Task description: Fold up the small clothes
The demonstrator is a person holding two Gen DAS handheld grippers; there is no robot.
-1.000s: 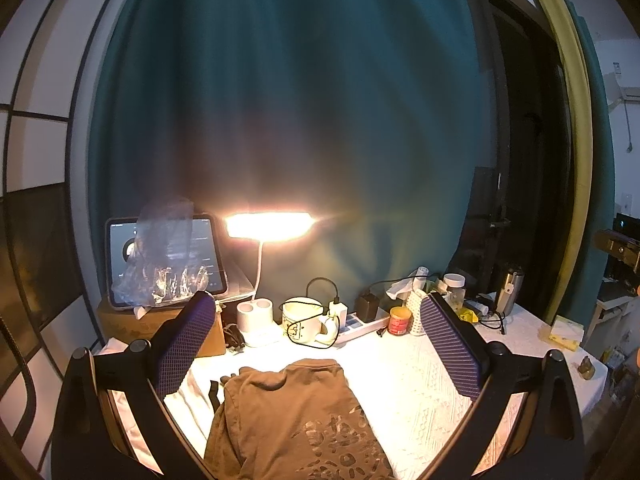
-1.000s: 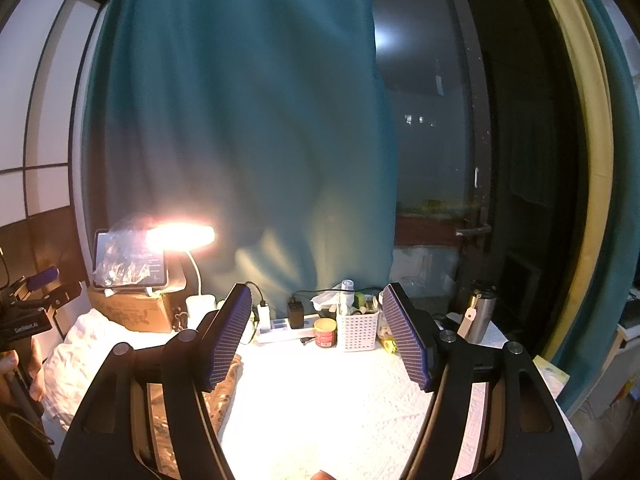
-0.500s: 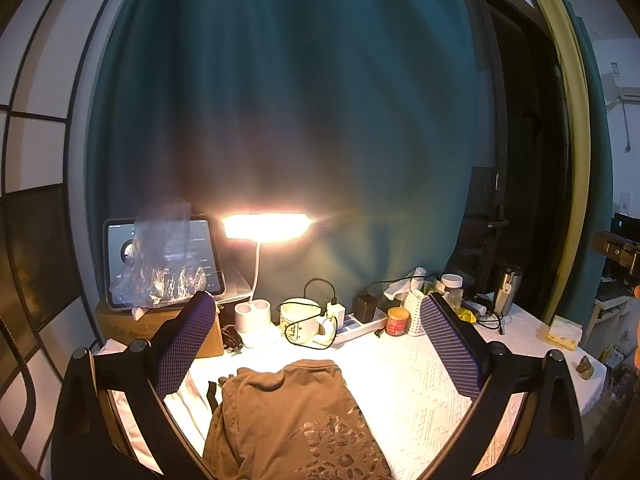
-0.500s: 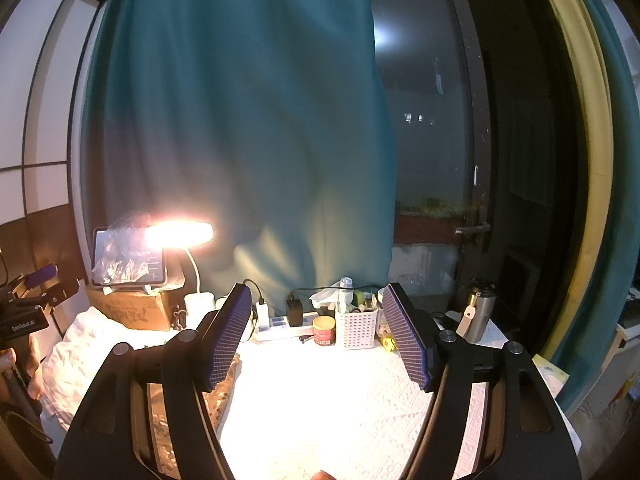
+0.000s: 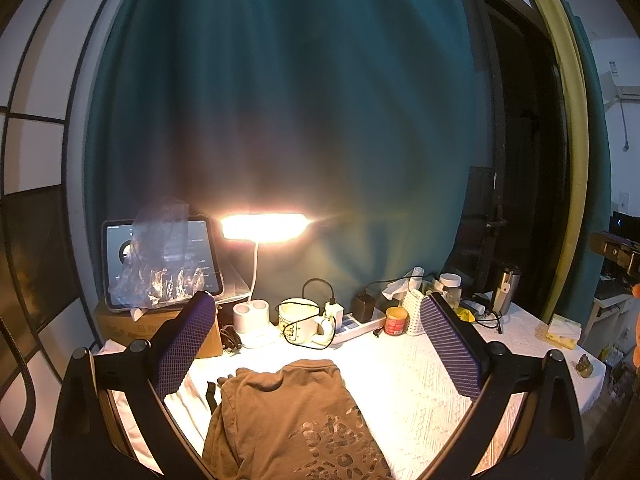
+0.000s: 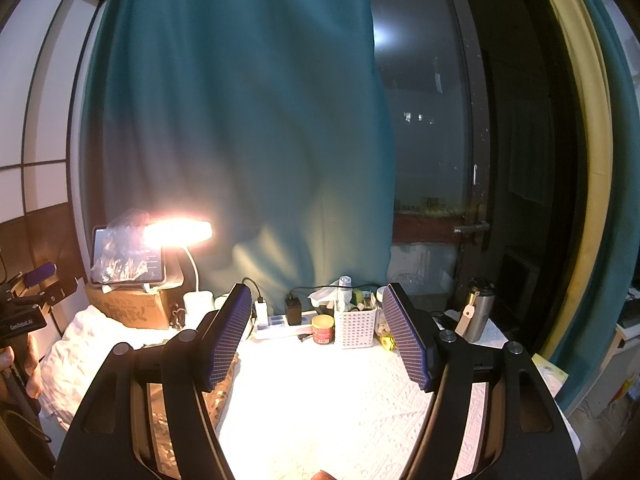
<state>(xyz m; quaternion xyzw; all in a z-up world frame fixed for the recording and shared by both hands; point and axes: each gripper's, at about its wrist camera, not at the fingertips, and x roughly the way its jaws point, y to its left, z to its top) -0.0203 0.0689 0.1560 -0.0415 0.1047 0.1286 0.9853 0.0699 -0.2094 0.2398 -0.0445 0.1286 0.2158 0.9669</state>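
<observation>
A brown garment [image 5: 296,420] with a printed pattern lies folded on the white tablecloth [image 5: 420,384], low in the left wrist view. My left gripper [image 5: 316,344] is open and empty, held above the garment's far edge. My right gripper [image 6: 316,340] is open and empty above bare cloth, to the right of the garment. A strip of the garment [image 6: 224,384] shows behind its left finger [image 6: 228,344]. The other gripper [image 6: 28,308] shows at the left edge of the right wrist view.
Along the table's back edge stand a lit desk lamp [image 5: 262,228], a tablet [image 5: 160,256] on a cardboard box, a mug [image 5: 300,320], a power strip [image 6: 280,324], a red tin [image 6: 323,329], a white basket [image 6: 356,326] and a steel flask [image 6: 478,308]. A teal curtain [image 5: 280,120] hangs behind.
The left wrist view has shifted very slightly. Both grippers stay open and the garment has not moved.
</observation>
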